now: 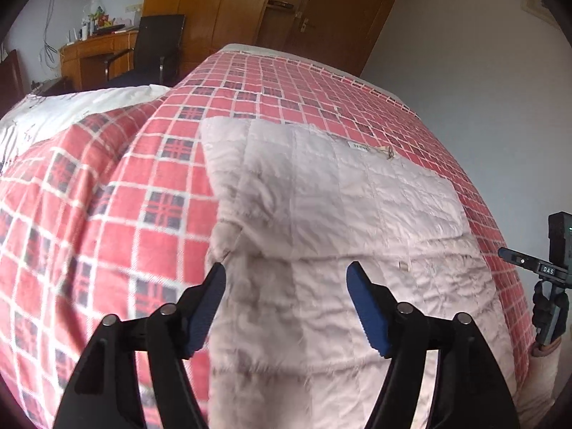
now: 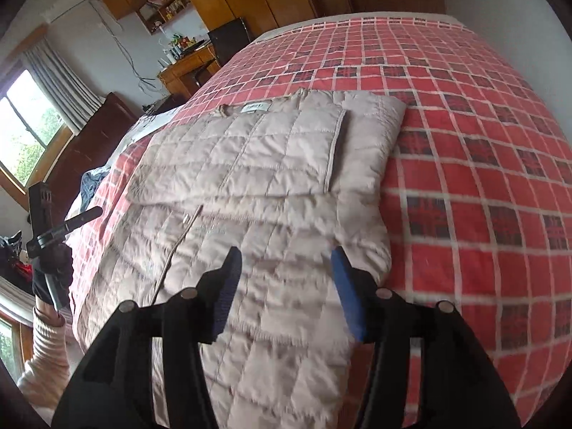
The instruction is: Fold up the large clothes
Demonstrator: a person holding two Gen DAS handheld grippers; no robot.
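A pale pink quilted jacket point(image 1: 339, 214) point(image 2: 257, 186) lies flat on the red checked bedspread point(image 1: 107, 196) point(image 2: 464, 178), sleeves folded in, its neck label at the far end. My left gripper point(image 1: 286, 279) hovers open over the jacket's near left part, nothing between its blue pads. My right gripper point(image 2: 286, 261) is open too, above the jacket's near right part. The right gripper's body shows at the right edge of the left wrist view point(image 1: 550, 268); the left gripper's body, held by a gloved hand, shows at the left of the right wrist view point(image 2: 50, 236).
A white quilt point(image 1: 71, 107) lies on the bed's far left. Beyond the bed stand a wooden desk point(image 1: 96, 53), a black chair point(image 1: 157, 43) and wooden wardrobes point(image 1: 286, 7). A window point(image 2: 25, 125) is at left, a grey wall point(image 1: 482, 71) at right.
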